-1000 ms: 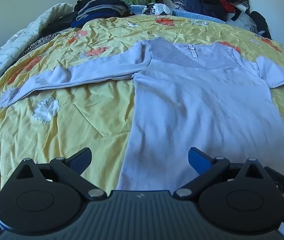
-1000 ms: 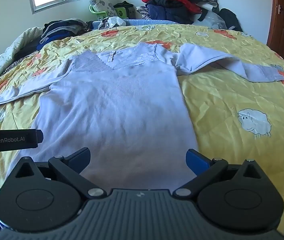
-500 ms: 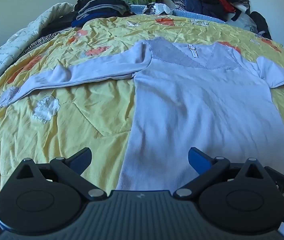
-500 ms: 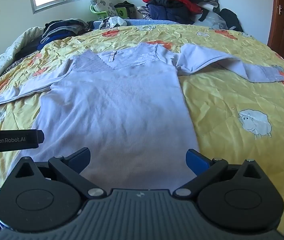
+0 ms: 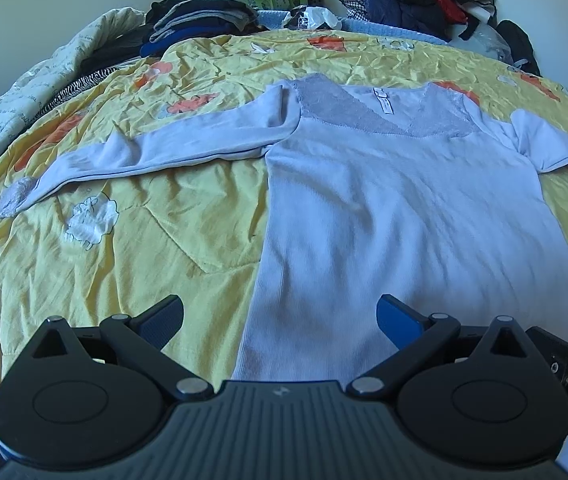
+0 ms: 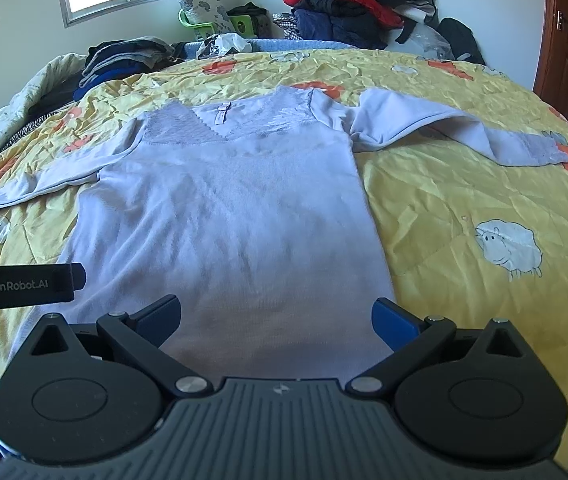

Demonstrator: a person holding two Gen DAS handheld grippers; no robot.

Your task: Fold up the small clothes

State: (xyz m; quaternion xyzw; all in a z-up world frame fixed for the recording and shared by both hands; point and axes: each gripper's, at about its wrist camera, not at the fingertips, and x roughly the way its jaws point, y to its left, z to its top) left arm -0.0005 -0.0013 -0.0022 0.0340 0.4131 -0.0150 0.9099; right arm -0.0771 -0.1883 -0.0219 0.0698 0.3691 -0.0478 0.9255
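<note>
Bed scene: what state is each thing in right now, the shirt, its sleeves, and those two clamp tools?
Shirt: spread flat on the bedspread, front up, not yet folded.
Left sleeve: stretched out sideways, unfolded.
Right sleeve: stretched out sideways, unfolded.
Left gripper: open, holding nothing, near the shirt's hem.
Right gripper: open, holding nothing, near the hem.
Bedspread: wrinkled, laid over the bed.
Clothes pile: heaped, unfolded, beyond the bed.

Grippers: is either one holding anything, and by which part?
Nothing is held. The left gripper and right gripper are both open above the shirt's hem.
</note>
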